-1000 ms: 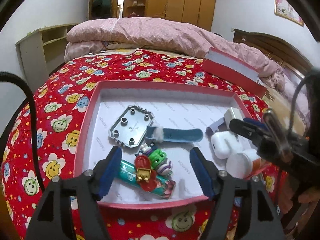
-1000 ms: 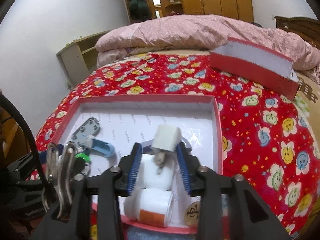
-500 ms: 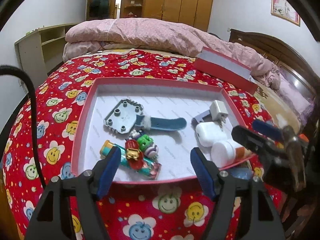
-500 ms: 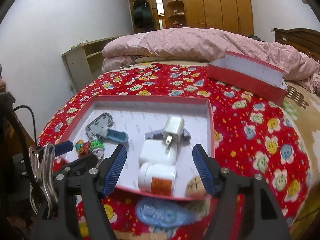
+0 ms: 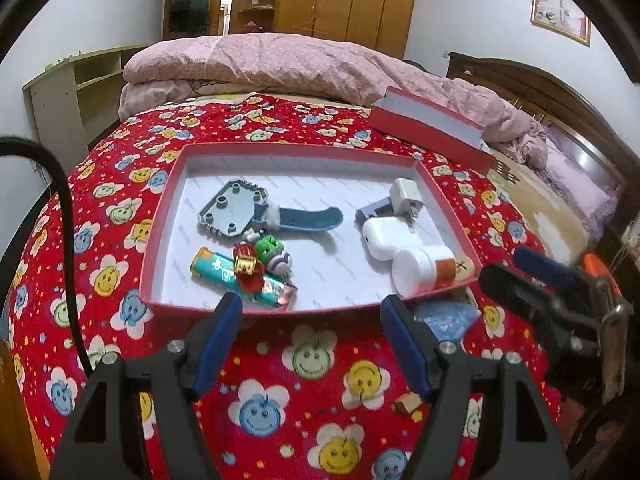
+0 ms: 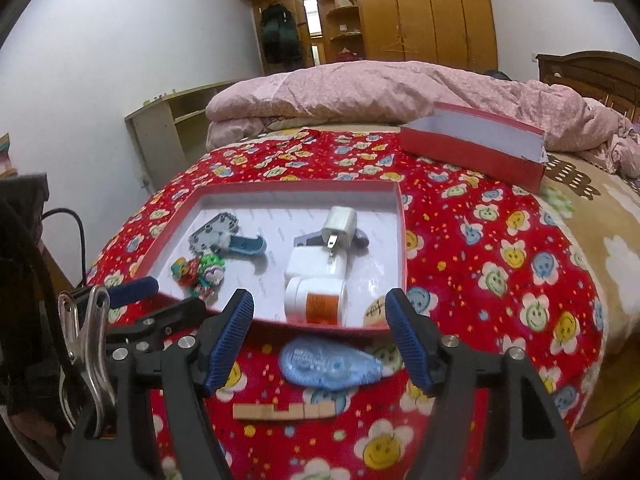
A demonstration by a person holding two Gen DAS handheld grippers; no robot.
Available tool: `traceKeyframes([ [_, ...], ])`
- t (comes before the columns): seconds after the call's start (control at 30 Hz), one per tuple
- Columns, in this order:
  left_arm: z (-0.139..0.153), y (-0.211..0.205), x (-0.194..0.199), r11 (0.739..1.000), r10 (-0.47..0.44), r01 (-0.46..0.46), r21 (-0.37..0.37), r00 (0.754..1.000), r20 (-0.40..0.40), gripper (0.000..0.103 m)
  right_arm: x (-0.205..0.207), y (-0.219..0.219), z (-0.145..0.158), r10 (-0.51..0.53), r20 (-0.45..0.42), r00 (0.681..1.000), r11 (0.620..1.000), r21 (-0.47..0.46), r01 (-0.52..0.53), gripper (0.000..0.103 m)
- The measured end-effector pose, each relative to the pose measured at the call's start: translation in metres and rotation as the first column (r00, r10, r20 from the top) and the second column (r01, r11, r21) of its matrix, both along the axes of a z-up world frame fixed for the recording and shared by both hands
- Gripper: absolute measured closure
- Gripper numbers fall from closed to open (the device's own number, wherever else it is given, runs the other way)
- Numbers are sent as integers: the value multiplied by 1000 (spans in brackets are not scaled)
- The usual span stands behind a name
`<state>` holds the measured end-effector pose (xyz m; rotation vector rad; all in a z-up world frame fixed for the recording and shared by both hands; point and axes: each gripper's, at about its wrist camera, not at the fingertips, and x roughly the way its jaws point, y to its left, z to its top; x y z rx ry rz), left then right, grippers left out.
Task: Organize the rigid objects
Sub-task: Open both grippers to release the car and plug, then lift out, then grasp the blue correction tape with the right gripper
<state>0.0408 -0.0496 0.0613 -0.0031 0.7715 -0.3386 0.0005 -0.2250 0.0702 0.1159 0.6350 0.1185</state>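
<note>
Both grippers pulled back off the red tray [image 6: 401, 232], left gripper [image 5: 310, 342] and right gripper [image 6: 320, 336] jaws spread wide, holding nothing, blue tape dispenser [image 6: 328, 363] on blanket at right gripper's 12 o'clock, wooden block strip [image 6: 283, 411] just nearer, white charger [image 6: 340, 224] in tray.

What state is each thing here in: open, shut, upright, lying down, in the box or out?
Left gripper: jaws open, empty.
Right gripper: jaws open, empty.
Red box: open, lidless.
White bottle: capped, lying in the box.
Charger: unplugged, in the box.
Blue tape dispenser: outside the box, flat on the blanket.
Wooden piece: outside the box, flat on the blanket.
</note>
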Motion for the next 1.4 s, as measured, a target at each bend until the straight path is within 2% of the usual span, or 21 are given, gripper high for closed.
traceKeyframes([
  [0.47, -7, 14, -34, 999, 16, -16, 42, 1000, -6, 27, -35, -10, -30, -11, -69, 998, 999, 35, 13, 33],
  [0.83, -21, 21, -30, 998, 39, -37, 52, 999, -34, 27, -31, -5, -53, 2, -137, 991, 1000, 8, -1, 32],
  [0.9, -23, 22, -29, 998, 42, -40, 53, 998, -39, 27, -27, -5, -54, -8, -141, 990, 1000, 2, 8, 26],
  [0.97, -26, 23, -28, 998, 46, -43, 53, 998, -45, 27, -21, -5, -54, -7, -145, 989, 1000, 14, 9, 25],
  [1.07, -29, 24, -27, 997, 49, -46, 55, 997, -55, 27, -9, -4, -54, -11, -155, 988, 1000, 15, 14, 18],
  [1.17, -32, 25, -25, 997, 51, -47, 60, 997, -58, 27, 0, 0, -56, -27, -166, 986, 1000, 11, 29, 18],
  [1.3, -34, 28, -24, 996, 58, -54, 68, 997, -60, 27, 10, 8, -61, -70, -157, 985, 995, -81, 57, 16],
  [1.4, -37, 30, -24, 995, 71, -66, 75, 995, -69, 27, 17, 8, -67, -82, -176, 981, 995, -71, 70, 8],
])
